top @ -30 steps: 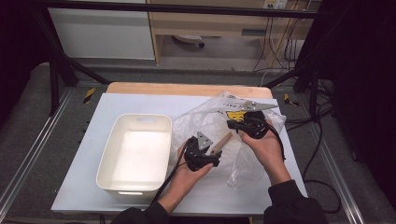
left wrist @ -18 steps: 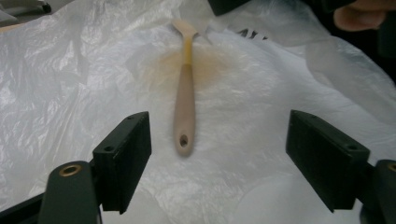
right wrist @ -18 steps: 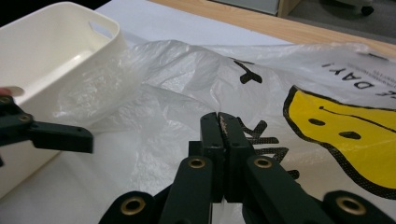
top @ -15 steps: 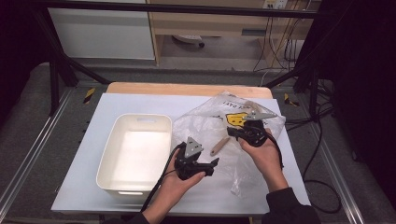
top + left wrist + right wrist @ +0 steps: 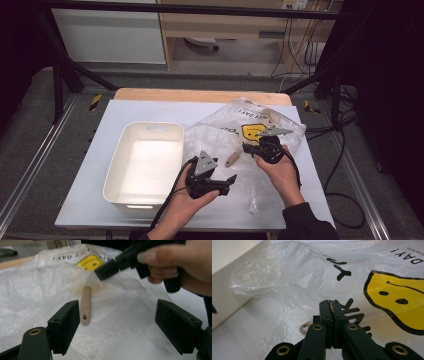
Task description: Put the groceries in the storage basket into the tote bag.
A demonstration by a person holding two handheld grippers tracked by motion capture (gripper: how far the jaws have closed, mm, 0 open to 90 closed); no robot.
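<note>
My left gripper [image 5: 231, 179] points toward three o'clock, jaws wide apart after just opening, gripping nothing. My right gripper [image 5: 246, 148] points toward nine o'clock, jaws pressed together.

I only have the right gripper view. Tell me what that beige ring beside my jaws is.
Observer: It is the end of a wooden handle; its far end goes under the film of the bag.
Operator: Report the left gripper.
Observer: The left gripper hovers over the bag's near part; its jaws have just been opening, with nothing between them.
Operator: Check inside the tub.
Observer: The white tub is empty.
</note>
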